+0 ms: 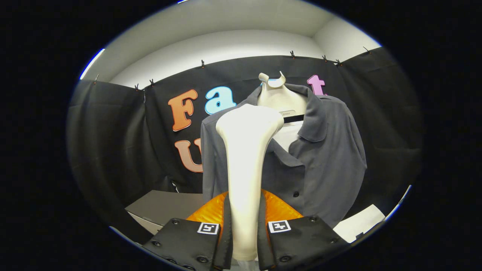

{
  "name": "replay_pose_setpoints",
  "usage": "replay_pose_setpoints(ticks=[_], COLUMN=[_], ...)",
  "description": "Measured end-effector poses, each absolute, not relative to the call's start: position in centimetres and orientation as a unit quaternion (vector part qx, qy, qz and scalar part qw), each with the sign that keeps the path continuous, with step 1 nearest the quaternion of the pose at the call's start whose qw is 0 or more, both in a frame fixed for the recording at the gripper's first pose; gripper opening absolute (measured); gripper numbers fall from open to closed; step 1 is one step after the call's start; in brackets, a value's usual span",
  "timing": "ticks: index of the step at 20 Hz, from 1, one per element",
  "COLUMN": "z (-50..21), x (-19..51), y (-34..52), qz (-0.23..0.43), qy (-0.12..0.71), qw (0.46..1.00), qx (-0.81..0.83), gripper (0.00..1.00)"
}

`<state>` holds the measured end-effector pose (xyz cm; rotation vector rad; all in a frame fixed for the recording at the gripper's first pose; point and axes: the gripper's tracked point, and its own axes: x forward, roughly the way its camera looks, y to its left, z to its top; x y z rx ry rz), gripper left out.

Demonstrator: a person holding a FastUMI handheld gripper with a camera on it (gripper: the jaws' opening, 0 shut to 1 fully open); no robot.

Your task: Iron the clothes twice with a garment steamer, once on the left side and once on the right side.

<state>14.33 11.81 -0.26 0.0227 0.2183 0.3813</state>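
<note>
a small pale label (pixel 288 112) sits on the cream mannequin form (pixel 280 99) just under its neck, and its writing is too small to read. each side of the gripper (pixel 244 229) carries a square black-and-white marker tag (pixel 208 228), a coded pattern rather than letters.

the gripper is clamped on the white, smooth plastic garment steamer (pixel 246 169): both fingers (pixel 226 233) press against the sides of its narrow handle, which stands upright between them and widens upward into a rounded head well ahead of the fingers. the head is level with the collar of the grey short-sleeved button-up shirt (pixel 324 162) and overlaps the shirt's left-hand front panel in the gripper view; whether the head touches the cloth cannot be told.

the shirt hangs on the mannequin form beyond the steamer, its collar open, a white inner layer showing at the neck and two dark buttons visible down the placket. a black bar (pixel 293 119) crosses the form just below the label.

an orange ribbed piece (pixel 278 209) shows behind the fingers on either side of the handle. beyond the fingers to one side lies a grey flat bench (pixel 165 207); on the other side, just past the shirt's hem, lies a white flat sheet (pixel 359 222). black cloth clipped along its top edge forms the booth's wall (pixel 113 131) behind everything.
</note>
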Motion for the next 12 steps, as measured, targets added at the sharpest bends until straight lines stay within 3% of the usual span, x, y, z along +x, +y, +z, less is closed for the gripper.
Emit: replay_pose_setpoints(ticks=[12], z=[-5.8], x=[15.8], y=[11.2], qz=[0.234], qy=[0.130], qw=[0.963], qx=[-0.010], gripper=[0.34])
